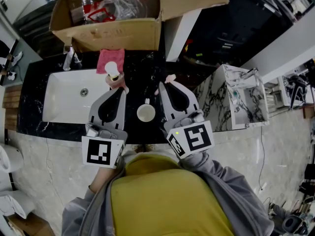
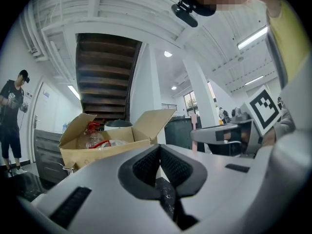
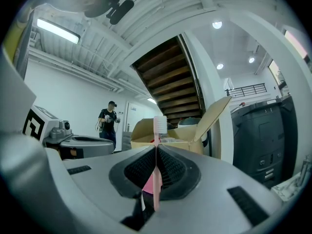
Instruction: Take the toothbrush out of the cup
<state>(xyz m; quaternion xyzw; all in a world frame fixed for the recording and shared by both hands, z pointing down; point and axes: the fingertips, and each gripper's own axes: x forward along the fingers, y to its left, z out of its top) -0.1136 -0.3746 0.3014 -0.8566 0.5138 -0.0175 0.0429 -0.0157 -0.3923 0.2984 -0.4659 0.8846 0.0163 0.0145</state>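
Note:
A white cup [image 1: 145,112] stands on the black marble counter [image 1: 142,68], between my two grippers and nearer me than their tips. Nothing shows inside it. My right gripper [image 1: 163,85] is shut on a pink toothbrush [image 3: 157,179], which stands upright between the pads with its bristle head [image 3: 160,123] above the jaws. From the head view only a pink end of the toothbrush [image 1: 171,77] shows at the right gripper's tip, clear of the cup. My left gripper [image 1: 124,89] is shut with nothing in it, and its pads meet [image 2: 160,149].
A white sink [image 1: 74,100] with a faucet [image 1: 69,59] lies at the left. A pump bottle [image 1: 113,73] and a pink cloth [image 1: 109,58] sit just past the left gripper. An open cardboard box [image 1: 113,31] fills the back. A marble-patterned stand [image 1: 236,97] is at the right.

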